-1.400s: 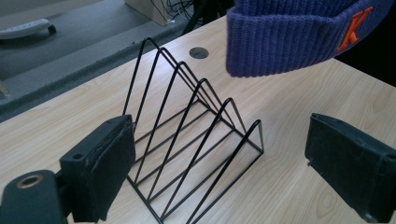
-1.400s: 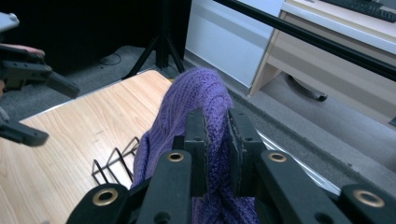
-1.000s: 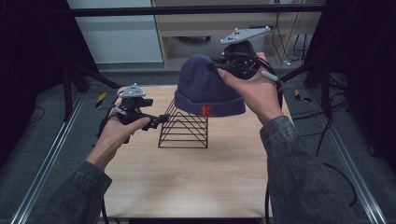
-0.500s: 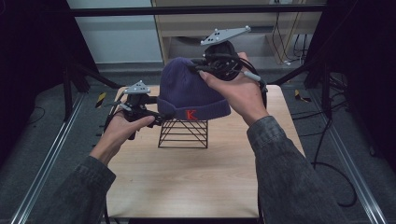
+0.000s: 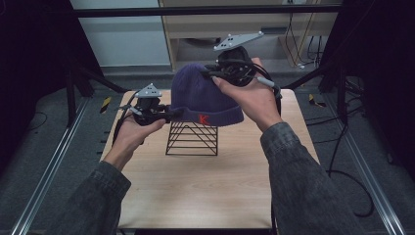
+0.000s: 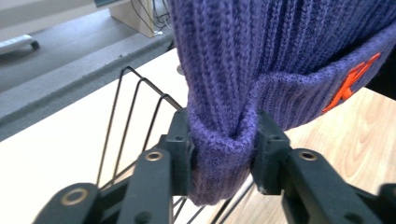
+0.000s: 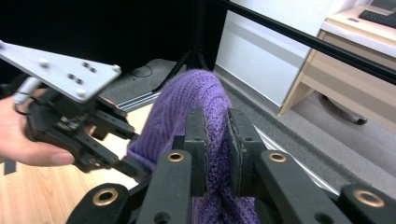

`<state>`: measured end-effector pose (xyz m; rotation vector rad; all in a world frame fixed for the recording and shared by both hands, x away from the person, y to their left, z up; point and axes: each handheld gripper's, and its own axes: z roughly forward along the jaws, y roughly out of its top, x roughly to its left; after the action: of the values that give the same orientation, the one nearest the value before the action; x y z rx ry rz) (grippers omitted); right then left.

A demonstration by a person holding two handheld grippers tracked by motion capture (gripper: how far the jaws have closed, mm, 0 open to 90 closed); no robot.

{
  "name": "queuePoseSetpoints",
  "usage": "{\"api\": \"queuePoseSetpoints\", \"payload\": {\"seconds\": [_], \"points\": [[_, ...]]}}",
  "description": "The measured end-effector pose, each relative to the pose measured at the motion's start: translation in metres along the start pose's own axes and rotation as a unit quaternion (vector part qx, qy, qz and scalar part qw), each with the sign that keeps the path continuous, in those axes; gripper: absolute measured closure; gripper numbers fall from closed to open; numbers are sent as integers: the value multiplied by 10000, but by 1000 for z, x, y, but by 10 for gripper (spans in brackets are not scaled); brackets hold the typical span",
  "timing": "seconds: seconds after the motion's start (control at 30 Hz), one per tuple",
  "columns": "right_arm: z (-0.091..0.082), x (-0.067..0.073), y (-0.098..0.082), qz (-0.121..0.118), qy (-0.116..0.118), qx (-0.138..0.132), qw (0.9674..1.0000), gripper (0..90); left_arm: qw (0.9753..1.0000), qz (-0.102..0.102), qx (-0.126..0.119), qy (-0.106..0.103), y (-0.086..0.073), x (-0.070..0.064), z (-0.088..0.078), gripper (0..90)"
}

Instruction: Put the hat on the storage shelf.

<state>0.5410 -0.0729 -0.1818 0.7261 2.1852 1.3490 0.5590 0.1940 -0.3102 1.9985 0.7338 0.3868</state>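
A light wooden surface (image 5: pixel 195 191) is standing on a grey floor (image 5: pixel 49 132), flanked by metal rails (image 5: pixel 44 181) and dark frame struts; a pale cabinet (image 5: pixel 122 34) and a wooden desk unit (image 5: pixel 205 44) are lining the far wall, and cables (image 5: pixel 342 161) are trailing over the floor at the right.

In the high view, reading from the left, the left tool (image 5: pixel 169 113) is gripping the folded brim of a purple knit hat (image 5: pixel 203 95) at its left edge. The hat is hanging in the air just above a black wire rack (image 5: pixel 192 138), which is standing near the middle of the surface. A red letter K (image 5: pixel 204 119) is showing on the brim. The right tool (image 5: pixel 215 76) is holding the hat's crown at the upper right.

The left gripper view is showing what the high view cannot resolve: the left tool (image 6: pixel 223 149) has its jaws clamped on a bunched fold of the brim, with the rack's wires (image 6: pixel 135 121) behind and below.

The right gripper view is showing the right tool (image 7: pixel 215 135) with its jaws pressed together on a ridge of the crown, and the left tool (image 7: pixel 135 168) farther off, beneath its grey plate (image 7: pixel 60 70).
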Motion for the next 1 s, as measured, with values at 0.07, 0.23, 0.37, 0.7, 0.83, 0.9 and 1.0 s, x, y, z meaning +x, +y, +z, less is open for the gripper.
{"api": "queuePoseSetpoints", "payload": {"seconds": [0.07, 0.23, 0.37, 0.7, 0.83, 0.9, 1.0], "points": [[0, -4, -3, 18, -41, -2, 10000, 797, 9999, -19, -34, 123, 1, 0, -3, 662], [5, -12, -7, 88, -119, 5, 9999, 797, 9994, -6, -40, 346, 2, -1, -11, 668], [13, -13, -10, 95, -154, 12, 9998, 795, 9987, 33, 22, 500, 1, 1, -15, 666], [30, -15, -13, 100, -170, 69, 9998, 793, 9974, 42, 66, 722, -3, 9, -13, 660], [38, -16, -18, 102, -151, 180, 9997, 791, 9970, -74, 125, 758, -11, 14, -10, 654], [43, -15, -22, 97, -126, 241, 9996, 790, 9968, -86, 184, 770, -16, 16, -8, 654], [48, -14, -27, 102, -75, 295, 9995, 789, 9967, -126, 211, 771, -21, 17, -8, 654]]}}
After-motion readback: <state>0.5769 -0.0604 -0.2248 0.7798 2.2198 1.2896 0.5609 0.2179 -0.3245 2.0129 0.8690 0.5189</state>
